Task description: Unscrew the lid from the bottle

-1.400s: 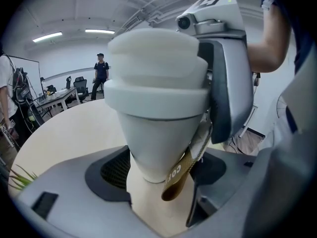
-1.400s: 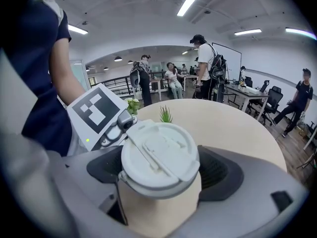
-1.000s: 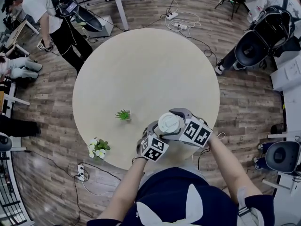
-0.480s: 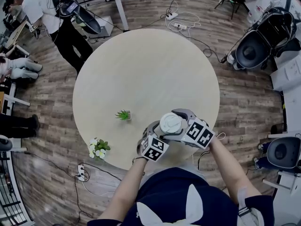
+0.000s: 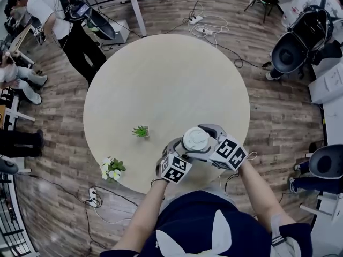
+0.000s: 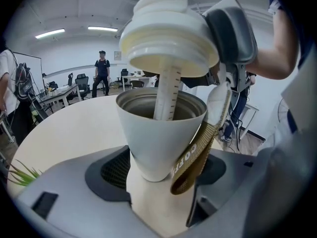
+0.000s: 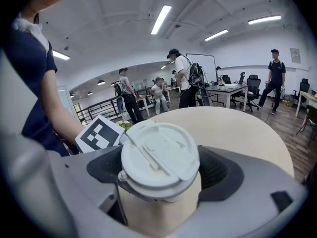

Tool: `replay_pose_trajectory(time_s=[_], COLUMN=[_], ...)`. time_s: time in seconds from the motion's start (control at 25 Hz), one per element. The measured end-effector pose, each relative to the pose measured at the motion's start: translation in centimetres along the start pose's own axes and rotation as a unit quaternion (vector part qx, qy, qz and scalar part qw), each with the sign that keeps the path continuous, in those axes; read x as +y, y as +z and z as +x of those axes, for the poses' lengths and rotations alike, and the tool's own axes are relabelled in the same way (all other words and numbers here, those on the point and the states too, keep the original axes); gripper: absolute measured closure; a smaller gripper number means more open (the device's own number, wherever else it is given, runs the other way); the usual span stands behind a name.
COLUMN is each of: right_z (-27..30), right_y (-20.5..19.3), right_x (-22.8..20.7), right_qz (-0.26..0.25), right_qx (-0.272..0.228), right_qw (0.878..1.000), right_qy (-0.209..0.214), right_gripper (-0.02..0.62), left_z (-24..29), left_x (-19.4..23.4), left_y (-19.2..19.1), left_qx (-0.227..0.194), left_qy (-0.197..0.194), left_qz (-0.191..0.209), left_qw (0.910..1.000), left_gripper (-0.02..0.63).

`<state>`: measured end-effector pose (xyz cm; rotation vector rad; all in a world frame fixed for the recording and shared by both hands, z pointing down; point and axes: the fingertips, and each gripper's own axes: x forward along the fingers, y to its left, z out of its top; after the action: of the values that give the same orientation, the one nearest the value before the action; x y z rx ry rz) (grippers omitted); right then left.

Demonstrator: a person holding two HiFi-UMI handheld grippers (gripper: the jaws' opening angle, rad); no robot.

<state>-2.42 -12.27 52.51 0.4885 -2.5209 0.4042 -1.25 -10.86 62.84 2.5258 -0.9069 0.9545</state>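
A white bottle [image 6: 157, 133] with an open metal-lined mouth stands between the jaws of my left gripper [image 6: 161, 168], which is shut on its lower body. Its white lid [image 6: 168, 33] hangs just above the rim, clear of it, and a graduated white tube [image 6: 166, 94] runs from the lid down into the bottle. A woven tan strap [image 6: 195, 152] dangles beside the bottle. My right gripper [image 7: 161, 180] is shut on the lid [image 7: 159, 155]. In the head view the lid [image 5: 194, 140] sits over the near table edge, between the left gripper [image 5: 179, 155] and the right gripper [image 5: 206, 146].
A round beige table [image 5: 161, 79] carries a small green plant [image 5: 140, 130] and a pot of white flowers [image 5: 111, 168] near its front left edge. People stand at the far left [image 5: 53, 9]. Office chairs [image 5: 292, 50] and floor cables [image 5: 206, 25] surround the table.
The right gripper has edged slightly to the right with the lid. The left gripper and bottle have stayed put. People and a chair in the background have shifted.
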Motion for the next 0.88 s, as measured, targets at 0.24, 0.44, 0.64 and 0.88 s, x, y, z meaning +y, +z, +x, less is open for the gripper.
replay_pose_trajectory(time_s=[0.24, 0.44, 0.64, 0.88], right_z=[-0.6, -1.0, -1.7, -2.6], right_y=[0.2, 0.3, 0.7, 1.5], right_x=[-0.5, -0.9, -1.2, -1.6], right_qz=[0.039, 0.076, 0.104, 0.116], right_qx=[-0.023, -0.044, -0.063, -0.078], right_qw=[0.999, 0.996, 0.992, 0.99], right_qy=[-0.01, -0.015, -0.022, -0.031], right_gripper=[0.139, 0.138, 0.14, 0.138], left_z=[-0.1, 0.0, -0.1, -0.1], left_x=[0.0, 0.0, 0.0, 0.1], left_y=[0.1, 0.1, 0.1, 0.2], left_qx=[0.001, 0.002, 0.005, 0.007], left_qy=[0.004, 0.005, 0.005, 0.007], left_qz=[-0.003, -0.004, -0.005, -0.006], left_qw=[1.0, 1.0, 1.0, 0.9999], left_gripper=[0.262, 0.262, 0.262, 0.262])
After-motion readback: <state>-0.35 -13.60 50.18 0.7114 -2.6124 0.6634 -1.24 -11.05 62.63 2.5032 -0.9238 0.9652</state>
